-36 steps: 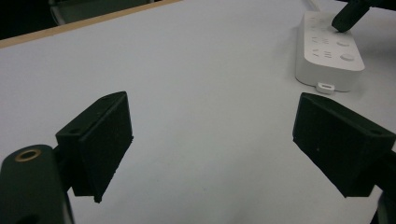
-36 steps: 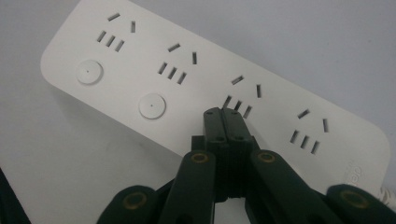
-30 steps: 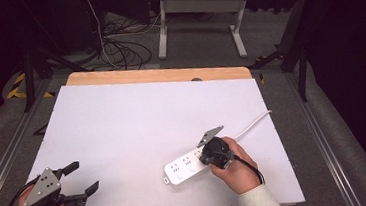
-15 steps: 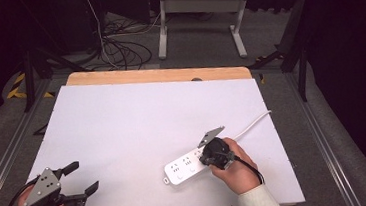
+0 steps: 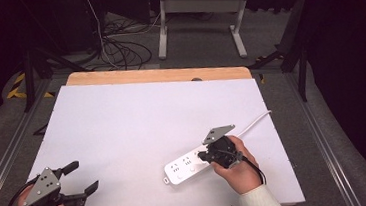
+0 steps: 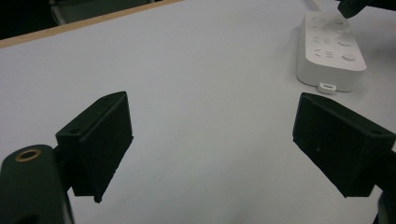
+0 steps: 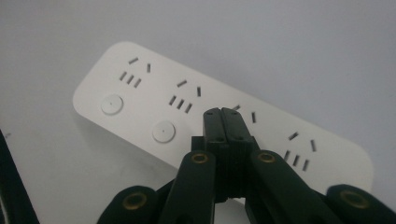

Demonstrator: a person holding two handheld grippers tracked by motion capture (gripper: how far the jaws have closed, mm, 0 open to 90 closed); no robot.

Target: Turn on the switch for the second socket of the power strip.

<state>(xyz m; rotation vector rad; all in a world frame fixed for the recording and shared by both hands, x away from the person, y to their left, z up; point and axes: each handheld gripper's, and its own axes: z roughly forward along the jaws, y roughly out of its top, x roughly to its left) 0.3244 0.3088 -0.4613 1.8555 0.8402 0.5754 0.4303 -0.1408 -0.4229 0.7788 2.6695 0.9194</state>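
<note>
Power strip [image 5: 189, 164] lies on white table [image 5: 137, 122]; dark room behind.

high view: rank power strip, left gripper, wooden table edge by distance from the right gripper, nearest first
1. Power strip: directly under the right gripper, near right of table.
2. Wooden table edge: far side.
3. Left gripper: near-left corner.

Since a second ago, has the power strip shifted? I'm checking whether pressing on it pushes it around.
No. The power strip lies at the same spot and angle relative to the table's wooden edge.
</note>
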